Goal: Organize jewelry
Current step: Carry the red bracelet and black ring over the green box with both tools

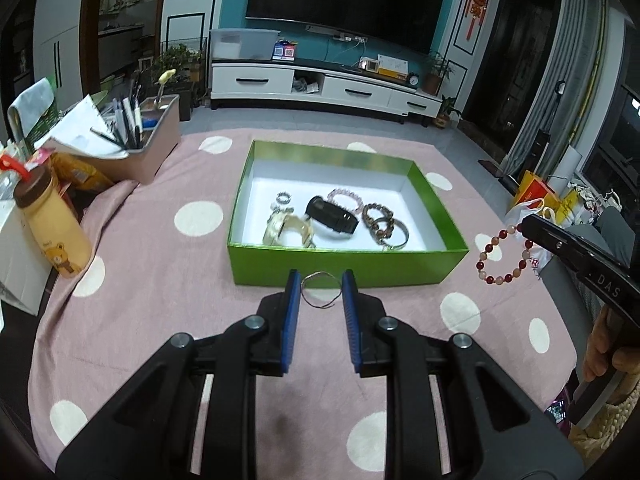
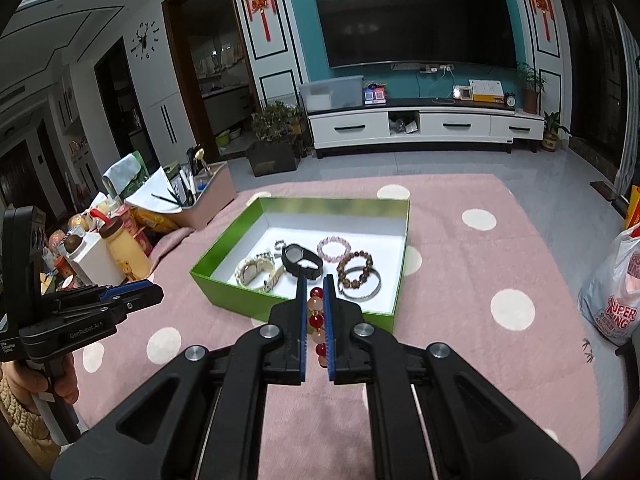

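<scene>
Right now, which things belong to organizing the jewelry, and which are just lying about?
Job: open green cardboard box; thin silver wire bangle in left gripper; red-and-pink beaded bracelet in right gripper.
Lying about: yellow bear-print bottle; pink pen-filled organizer tub; white plastic shopping bag.

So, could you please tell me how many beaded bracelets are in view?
3: a pink one and a brown one in the green box; a red-and-pink one in the right tongs.

left gripper (image 1: 321, 292) clamping thin wire bangle (image 1: 320, 290), green box (image 1: 348, 262) beyond
</scene>
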The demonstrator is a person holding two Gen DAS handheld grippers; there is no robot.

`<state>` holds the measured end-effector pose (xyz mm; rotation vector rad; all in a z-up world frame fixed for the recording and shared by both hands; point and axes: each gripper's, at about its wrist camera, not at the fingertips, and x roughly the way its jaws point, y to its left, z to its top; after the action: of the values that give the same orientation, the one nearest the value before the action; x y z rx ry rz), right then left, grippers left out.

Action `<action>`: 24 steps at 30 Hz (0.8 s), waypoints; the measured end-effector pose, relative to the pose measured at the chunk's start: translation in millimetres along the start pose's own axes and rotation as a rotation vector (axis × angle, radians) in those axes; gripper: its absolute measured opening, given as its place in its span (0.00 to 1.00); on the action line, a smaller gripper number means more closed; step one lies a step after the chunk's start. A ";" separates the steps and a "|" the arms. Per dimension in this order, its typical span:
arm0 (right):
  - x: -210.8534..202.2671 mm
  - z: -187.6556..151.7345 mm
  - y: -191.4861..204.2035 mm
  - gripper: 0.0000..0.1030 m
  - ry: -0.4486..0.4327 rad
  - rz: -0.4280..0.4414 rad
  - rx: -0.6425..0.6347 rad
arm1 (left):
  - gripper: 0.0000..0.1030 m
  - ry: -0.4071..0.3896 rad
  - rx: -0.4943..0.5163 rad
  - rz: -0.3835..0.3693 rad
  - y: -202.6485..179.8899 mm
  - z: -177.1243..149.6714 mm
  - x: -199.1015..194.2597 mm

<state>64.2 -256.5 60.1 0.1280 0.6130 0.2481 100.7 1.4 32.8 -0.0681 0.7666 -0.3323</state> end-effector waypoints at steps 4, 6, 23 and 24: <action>-1.5 10.7 -0.9 0.07 -0.019 -0.004 -0.013 | 0.20 -0.006 0.012 -0.016 -5.5 12.8 2.2; -1.7 15.3 -0.9 0.07 -0.026 -0.005 -0.018 | 0.20 -0.008 0.018 -0.022 -8.1 18.3 4.1; 18.9 42.3 -9.4 0.07 -0.050 -0.005 -0.017 | 0.20 0.007 0.074 -0.022 -34.9 49.2 33.7; 19.9 42.8 -9.7 0.07 -0.050 -0.006 -0.018 | 0.20 0.011 0.076 -0.020 -35.3 50.9 37.3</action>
<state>106.7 -262.5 82.0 0.1149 0.5613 0.2436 151.4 -47.0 50.9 -0.0021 0.7638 -0.3811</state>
